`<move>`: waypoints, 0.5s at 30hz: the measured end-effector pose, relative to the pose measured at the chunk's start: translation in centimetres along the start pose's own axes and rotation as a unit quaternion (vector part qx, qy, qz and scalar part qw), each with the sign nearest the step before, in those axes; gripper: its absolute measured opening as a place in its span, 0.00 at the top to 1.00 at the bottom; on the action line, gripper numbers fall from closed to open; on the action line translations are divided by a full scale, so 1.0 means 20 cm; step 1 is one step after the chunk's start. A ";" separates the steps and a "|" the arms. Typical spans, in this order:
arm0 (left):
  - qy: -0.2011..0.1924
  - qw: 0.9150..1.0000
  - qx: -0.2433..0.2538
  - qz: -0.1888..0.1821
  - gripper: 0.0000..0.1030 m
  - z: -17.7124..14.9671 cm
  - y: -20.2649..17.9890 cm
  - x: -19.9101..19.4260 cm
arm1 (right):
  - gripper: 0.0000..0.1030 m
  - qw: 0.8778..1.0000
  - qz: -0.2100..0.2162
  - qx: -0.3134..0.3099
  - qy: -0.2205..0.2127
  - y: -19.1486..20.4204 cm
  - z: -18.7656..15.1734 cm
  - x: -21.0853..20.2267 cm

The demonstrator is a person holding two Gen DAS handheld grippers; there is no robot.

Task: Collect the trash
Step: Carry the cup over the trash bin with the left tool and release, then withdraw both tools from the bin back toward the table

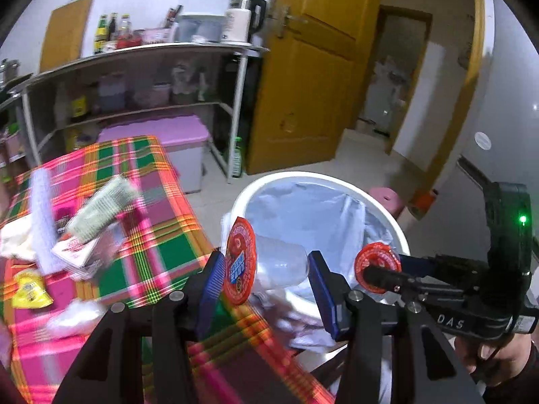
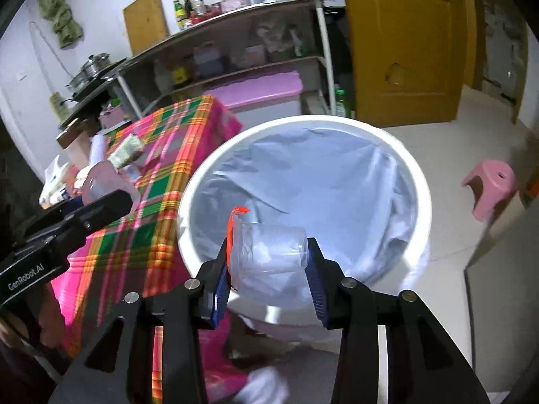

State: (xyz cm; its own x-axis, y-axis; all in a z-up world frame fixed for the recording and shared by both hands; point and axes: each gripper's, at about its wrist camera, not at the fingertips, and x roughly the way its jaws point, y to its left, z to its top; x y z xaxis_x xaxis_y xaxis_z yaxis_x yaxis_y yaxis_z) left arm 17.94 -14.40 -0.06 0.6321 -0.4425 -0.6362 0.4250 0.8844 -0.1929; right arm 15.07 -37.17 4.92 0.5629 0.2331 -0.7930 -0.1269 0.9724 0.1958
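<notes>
We see two clear plastic cups with round red foil lids, lying sideways. Left gripper point(image 1: 266, 279) clamps a cup point(image 1: 283, 262) by lid and base, right gripper point(image 2: 267, 262) clamps the other point(image 2: 269, 252) the same way. Both hang over the white bin point(image 2: 422, 181) (thin crinkled liner) beside the plaid table point(image 1: 151, 235).

A plaid of pink, green, orange and yellow is shown on the tablecloth point(image 1: 148, 235). The bin point(image 2: 417, 181) is white and is lined with a pale grey-blue bag point(image 2: 320, 181). Each clear plastic cup point(image 1: 283, 262) is sealed with a red lid point(image 1: 240, 266) printed in blue. Blue pads are seen on black gripper fingers point(image 1: 323, 289). The door point(image 1: 313, 77) is ochre yellow, the stool point(image 2: 492, 185) pink.
</notes>
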 end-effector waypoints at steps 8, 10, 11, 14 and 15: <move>0.022 0.999 0.024 -0.029 0.50 0.04 -0.10 0.18 | 0.59 1.000 -0.012 0.003 0.009 -0.09 0.00 0.01; 0.028 0.999 0.025 -0.033 0.49 0.04 -0.11 0.21 | 0.54 1.000 -0.014 0.003 0.012 -0.11 -0.01 0.02; 0.029 0.999 0.023 -0.036 0.46 0.04 -0.11 0.22 | 0.52 1.000 -0.014 0.004 0.011 -0.11 -0.01 0.02; 0.027 0.999 0.019 -0.036 0.43 0.04 -0.09 0.23 | 0.47 1.000 -0.014 0.007 0.006 -0.13 -0.01 0.01; 0.027 0.999 0.017 -0.036 0.43 0.04 -0.09 0.22 | 0.47 1.000 -0.013 0.008 0.004 -0.13 -0.01 0.01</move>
State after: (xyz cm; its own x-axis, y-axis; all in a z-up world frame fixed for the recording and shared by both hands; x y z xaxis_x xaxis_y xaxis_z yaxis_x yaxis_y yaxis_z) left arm 20.53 -18.13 -1.87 0.5636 -0.4955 -0.6609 0.4901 0.8447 -0.2152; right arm 15.45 -39.60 4.15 0.5600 0.2070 -0.8022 -0.0980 0.9780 0.1839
